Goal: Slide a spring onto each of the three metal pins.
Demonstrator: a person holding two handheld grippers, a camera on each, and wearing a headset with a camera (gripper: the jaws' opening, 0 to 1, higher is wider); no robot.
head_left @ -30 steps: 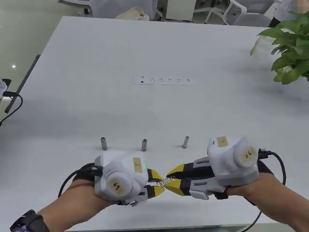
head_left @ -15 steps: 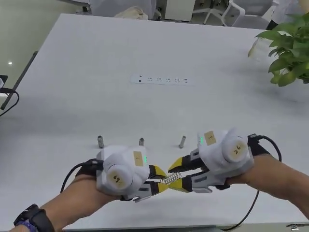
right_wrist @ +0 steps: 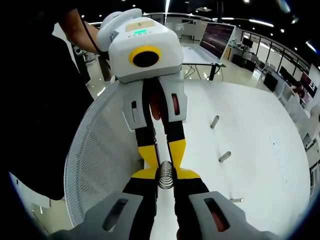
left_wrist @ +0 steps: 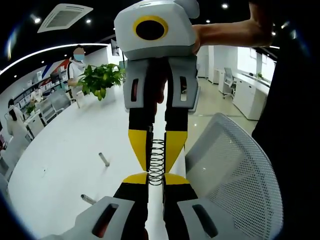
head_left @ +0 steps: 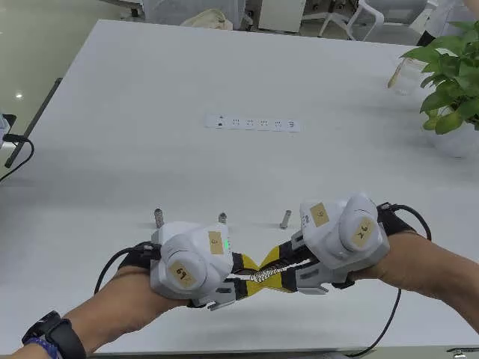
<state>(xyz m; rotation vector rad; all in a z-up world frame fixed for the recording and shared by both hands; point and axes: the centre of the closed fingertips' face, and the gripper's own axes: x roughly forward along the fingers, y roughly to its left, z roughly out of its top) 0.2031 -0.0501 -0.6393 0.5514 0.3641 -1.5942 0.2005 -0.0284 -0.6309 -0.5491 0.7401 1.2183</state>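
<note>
left tool point(head_left: 241, 275) | right tool point(head_left: 275, 271) | both pinch spring point(head_left: 261, 276) (opposite ends)

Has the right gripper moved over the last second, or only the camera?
Yes. The right gripper, shut on the spring, has shifted left: its body now sits closer to the rightmost pin.

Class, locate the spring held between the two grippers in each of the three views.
Head view: spring, low centre, between left gripper and right gripper.
Left gripper view: spring, centre.
Right gripper view: spring, lower centre.
Shared landmark: metal pins on the white table.
</note>
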